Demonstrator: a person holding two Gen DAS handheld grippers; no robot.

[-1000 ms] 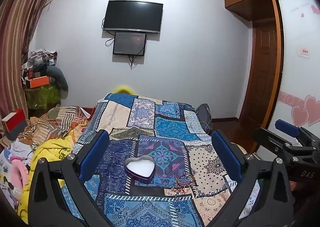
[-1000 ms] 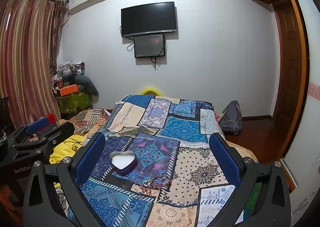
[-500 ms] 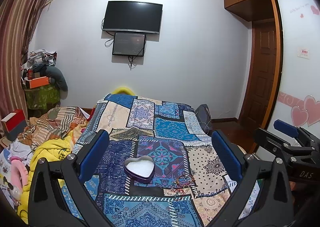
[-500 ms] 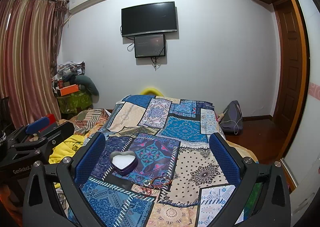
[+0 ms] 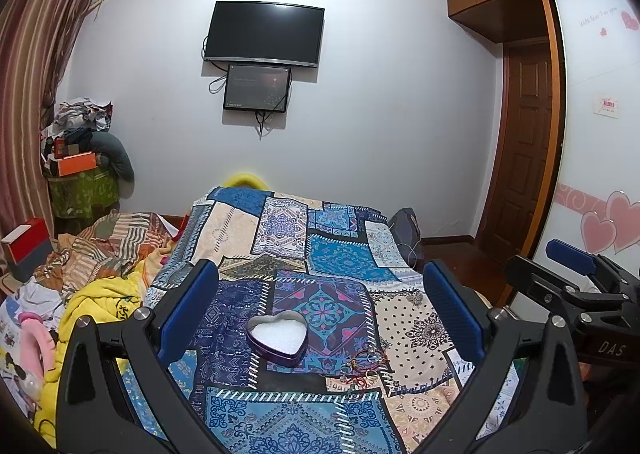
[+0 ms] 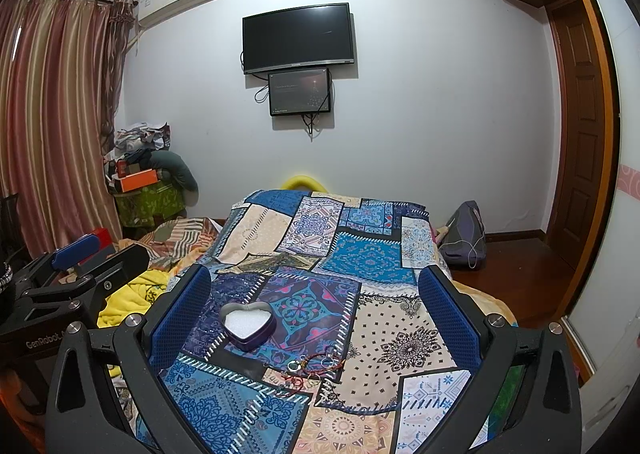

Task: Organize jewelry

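Both the left tongs (image 5: 320, 310) and right tongs (image 6: 314, 306) hang spread wide above the patchwork bedspread (image 5: 344, 254), gripping nothing. A heart-shaped tin (image 5: 277, 338) sits beside a tangle of jewelry (image 5: 362, 368), with nothing between them and the tongs.

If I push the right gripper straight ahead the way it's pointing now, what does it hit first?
Probably the patchwork bedspread. The right gripper is open and empty, with the heart-shaped tin left of its centre line and the jewelry pile nearer the camera. Depth is uncertain, so it could clip either.
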